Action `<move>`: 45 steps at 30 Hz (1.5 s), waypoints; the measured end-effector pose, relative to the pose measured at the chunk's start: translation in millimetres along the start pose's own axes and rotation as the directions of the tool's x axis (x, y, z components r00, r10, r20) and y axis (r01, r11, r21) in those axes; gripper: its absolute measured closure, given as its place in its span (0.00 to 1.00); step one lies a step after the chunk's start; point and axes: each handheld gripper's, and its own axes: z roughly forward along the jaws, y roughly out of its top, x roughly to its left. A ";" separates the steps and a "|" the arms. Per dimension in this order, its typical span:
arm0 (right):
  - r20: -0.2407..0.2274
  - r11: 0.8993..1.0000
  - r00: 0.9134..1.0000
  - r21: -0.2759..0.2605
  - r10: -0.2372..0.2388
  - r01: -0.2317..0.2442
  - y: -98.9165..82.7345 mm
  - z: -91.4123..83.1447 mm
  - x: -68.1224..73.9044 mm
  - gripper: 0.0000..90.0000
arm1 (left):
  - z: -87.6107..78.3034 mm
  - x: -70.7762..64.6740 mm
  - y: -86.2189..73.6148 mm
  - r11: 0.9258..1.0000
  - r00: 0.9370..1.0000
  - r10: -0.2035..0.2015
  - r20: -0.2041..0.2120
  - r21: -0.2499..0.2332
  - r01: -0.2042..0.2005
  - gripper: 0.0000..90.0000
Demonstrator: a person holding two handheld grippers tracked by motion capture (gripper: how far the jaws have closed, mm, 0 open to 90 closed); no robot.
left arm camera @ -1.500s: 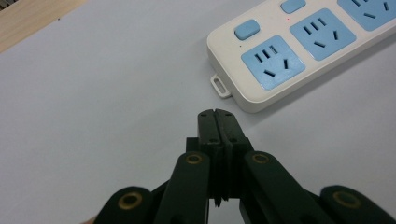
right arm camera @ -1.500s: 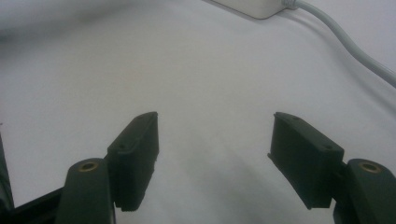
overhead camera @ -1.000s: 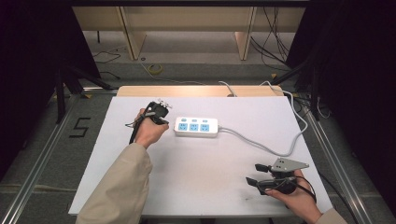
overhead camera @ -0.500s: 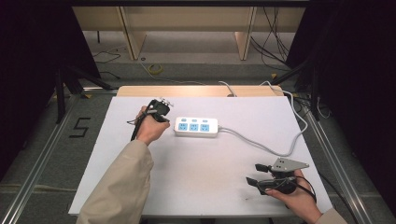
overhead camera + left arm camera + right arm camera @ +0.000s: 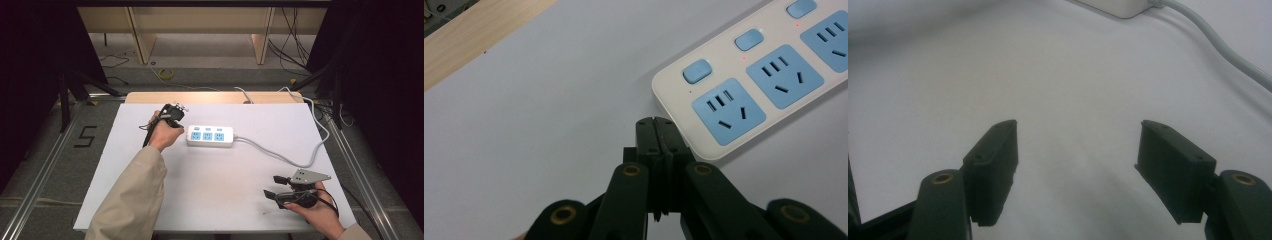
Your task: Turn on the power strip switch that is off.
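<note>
A white power strip [image 5: 210,135] with three blue sockets and three blue switches lies at the middle of the white table [image 5: 225,200]. My left gripper [image 5: 176,120] is held at its left end. In the left gripper view the jaws are shut with nothing between them, and the left gripper [image 5: 658,125] has its tips just beside the near corner of the power strip [image 5: 769,75]. Small red lights glow by two of the switches. My right gripper [image 5: 272,186] rests low at the table's front right, apart from the strip. In its own view the right gripper [image 5: 1078,150] stands open and bare.
The strip's grey cable [image 5: 295,160] loops right across the table and runs off the back edge; it also crosses the top right as the cable [image 5: 1220,50] in the right gripper view. A wooden strip [image 5: 210,97] borders the far edge. Metal rails [image 5: 360,170] flank the table.
</note>
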 end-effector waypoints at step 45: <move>-0.003 1.000 1.000 -0.003 0.002 -0.002 -0.6 -0.8 -1.1 0.37 | 26.1 -10.4 26.7 0.998 0.998 0.062 0.020 -0.029 -0.061 1.00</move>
